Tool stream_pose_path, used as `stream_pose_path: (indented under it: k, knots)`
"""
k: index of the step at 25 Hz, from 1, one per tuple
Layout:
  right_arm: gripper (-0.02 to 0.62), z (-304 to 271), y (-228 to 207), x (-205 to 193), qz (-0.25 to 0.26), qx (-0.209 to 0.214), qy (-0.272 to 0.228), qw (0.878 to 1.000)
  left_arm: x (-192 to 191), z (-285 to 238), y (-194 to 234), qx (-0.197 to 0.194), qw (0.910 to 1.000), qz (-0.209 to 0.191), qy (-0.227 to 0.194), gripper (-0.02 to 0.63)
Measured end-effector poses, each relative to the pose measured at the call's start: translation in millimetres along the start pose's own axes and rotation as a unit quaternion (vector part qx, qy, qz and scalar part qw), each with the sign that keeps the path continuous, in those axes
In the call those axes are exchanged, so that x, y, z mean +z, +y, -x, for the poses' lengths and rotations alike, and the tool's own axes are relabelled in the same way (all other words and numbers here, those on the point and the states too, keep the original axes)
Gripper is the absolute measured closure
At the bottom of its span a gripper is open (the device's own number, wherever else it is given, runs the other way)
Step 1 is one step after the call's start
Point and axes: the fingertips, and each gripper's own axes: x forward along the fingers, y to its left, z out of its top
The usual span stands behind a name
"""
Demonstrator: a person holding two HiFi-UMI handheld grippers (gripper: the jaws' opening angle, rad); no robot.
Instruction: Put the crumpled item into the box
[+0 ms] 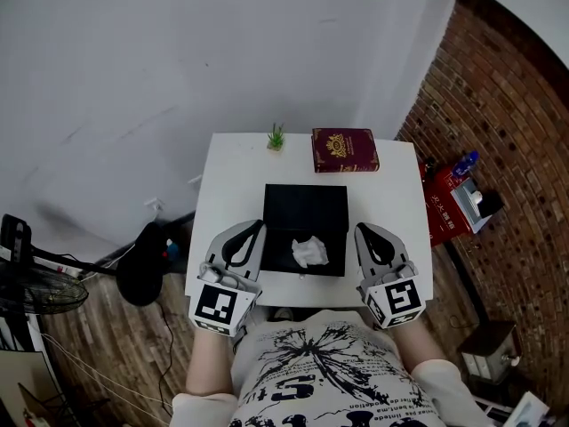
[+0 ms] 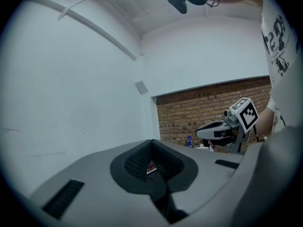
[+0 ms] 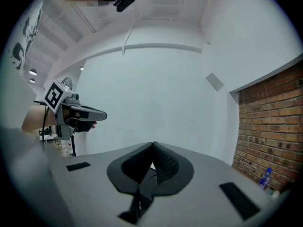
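The crumpled item (image 1: 309,253), a small wad of white paper with sharp folds, lies inside the black box (image 1: 280,247), toward its near right corner, bright against the dark lining. The box sits open in the middle of the white worktop (image 1: 236,185). Judged from this, the placing step looks done.

The left gripper (image 1: 257,228) hovers just beside the box's left wall, and the right gripper (image 1: 361,229) just beside its right wall. Each has its jaws pressed together with nothing between them.

If anything is left, it is likely only to draw both grippers back from the box. That calls for keeping clear of its walls, since the light paper could shift if the box is bumped.
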Motion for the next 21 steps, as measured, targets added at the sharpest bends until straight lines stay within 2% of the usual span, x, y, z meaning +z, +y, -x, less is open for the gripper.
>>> stream_pose_path:
  k: [6,13,16,21]
  knots:
    - [0.581,0.3,-0.8,0.5,0.006,-0.006,0.002,1.000,6.4,-4.6,-4.5,-0.005,0.9998,0.004,-0.020,0.592]
    - [0.581,1.0,-3.9,1.6,-0.001,-0.012,0.000,1.000,1.7,-4.5,-2.8,-0.008,1.0000,0.004,0.001,0.592]
    - [0.581,-0.3,-5.0,1.2,0.000,-0.011,-0.001,1.000,6.0,-7.6,-2.3,-0.007,0.9997,0.012,-0.023,0.592]
    - [0.581,-2.7,-4.1,0.0,0.014,0.000,0.000,1.000,4.6,-10.1,-4.9,-0.011,0.9995,0.014,-0.025,0.592]
